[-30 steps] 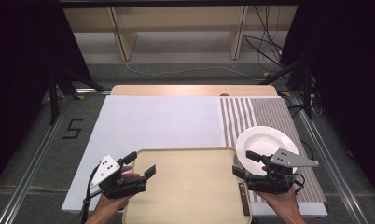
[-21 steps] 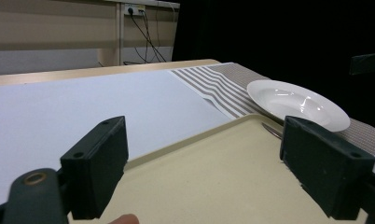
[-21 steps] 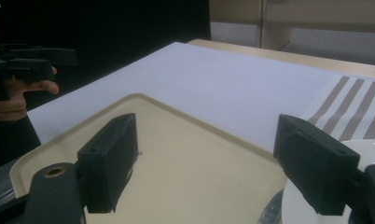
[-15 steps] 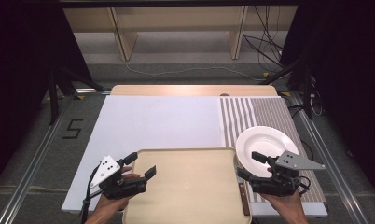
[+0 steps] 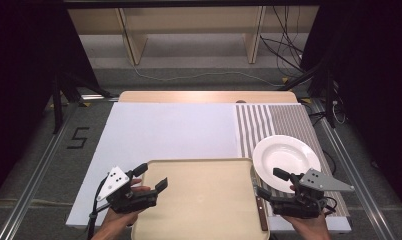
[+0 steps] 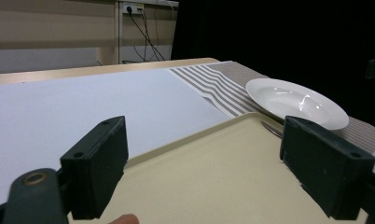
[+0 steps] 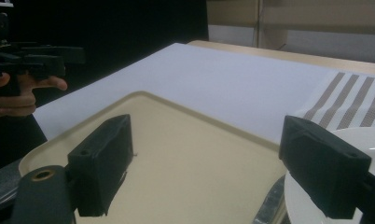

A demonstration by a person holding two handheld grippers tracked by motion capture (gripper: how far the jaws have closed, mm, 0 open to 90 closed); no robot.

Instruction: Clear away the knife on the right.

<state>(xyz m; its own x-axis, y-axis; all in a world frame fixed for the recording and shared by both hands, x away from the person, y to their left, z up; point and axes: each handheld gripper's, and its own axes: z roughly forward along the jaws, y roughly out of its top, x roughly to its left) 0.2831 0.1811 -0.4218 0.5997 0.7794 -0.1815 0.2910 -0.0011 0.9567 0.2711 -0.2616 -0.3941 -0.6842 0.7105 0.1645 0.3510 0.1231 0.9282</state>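
At the tray's (image 5: 201,200) right edge, my right gripper (image 5: 274,184), jaws just spread and empty, hovers beside the knife (image 5: 260,211); my left gripper (image 5: 150,176) gapes too.

Left hand-held gripper (image 6: 204,163) gapes over the tray (image 6: 213,182); plate (image 6: 295,100) beyond, knife (image 6: 271,129) between them.

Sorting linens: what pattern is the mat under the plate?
Brown-and-white striped woven mat, clearest in the high view.

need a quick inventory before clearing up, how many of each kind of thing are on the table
tray: 1
white plate: 1
knife: 1
striped placemat: 1
white mat: 1
total: 5
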